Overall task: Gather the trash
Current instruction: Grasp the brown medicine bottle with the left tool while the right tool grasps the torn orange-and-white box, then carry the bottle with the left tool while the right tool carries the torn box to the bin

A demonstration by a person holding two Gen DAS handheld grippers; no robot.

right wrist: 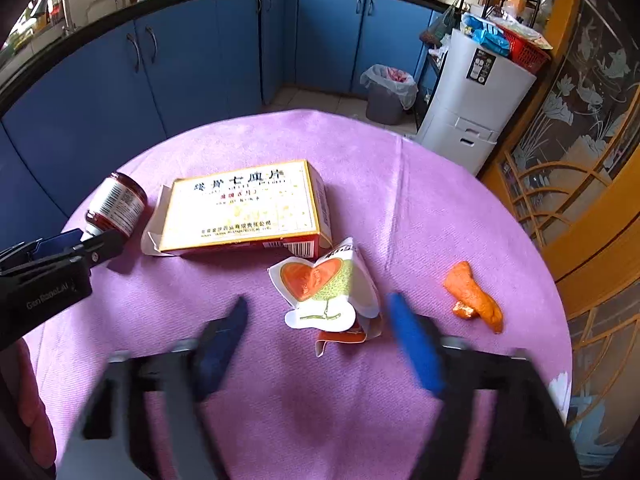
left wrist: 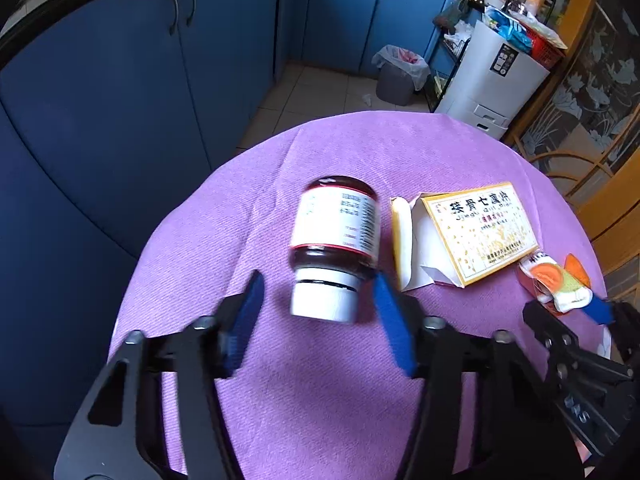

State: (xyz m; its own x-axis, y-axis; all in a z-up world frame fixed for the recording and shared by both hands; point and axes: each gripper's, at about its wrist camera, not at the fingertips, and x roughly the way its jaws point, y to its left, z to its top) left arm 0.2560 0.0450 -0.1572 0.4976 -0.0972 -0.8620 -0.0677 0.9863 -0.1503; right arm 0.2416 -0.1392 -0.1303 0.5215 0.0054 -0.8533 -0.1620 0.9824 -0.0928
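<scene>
The left gripper (left wrist: 318, 284) stands apart around the cap of a brown bottle (left wrist: 336, 236) lying on the purple tablecloth (left wrist: 360, 148), pads not pressing it. The right gripper (right wrist: 316, 312) is open too, its jaws flanking a torn wrapper (right wrist: 326, 288). A box (right wrist: 244, 206) lies between bottle and wrapper; orange peel (right wrist: 474, 298) sits right. A bin (right wrist: 386, 94) stands far off.

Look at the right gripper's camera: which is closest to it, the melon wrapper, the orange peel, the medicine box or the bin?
1. Melon wrapper, between the right gripper's fingers.
2. Orange peel, off to the right.
3. Medicine box, behind the wrapper.
4. Bin, on the floor beyond the table.
</scene>
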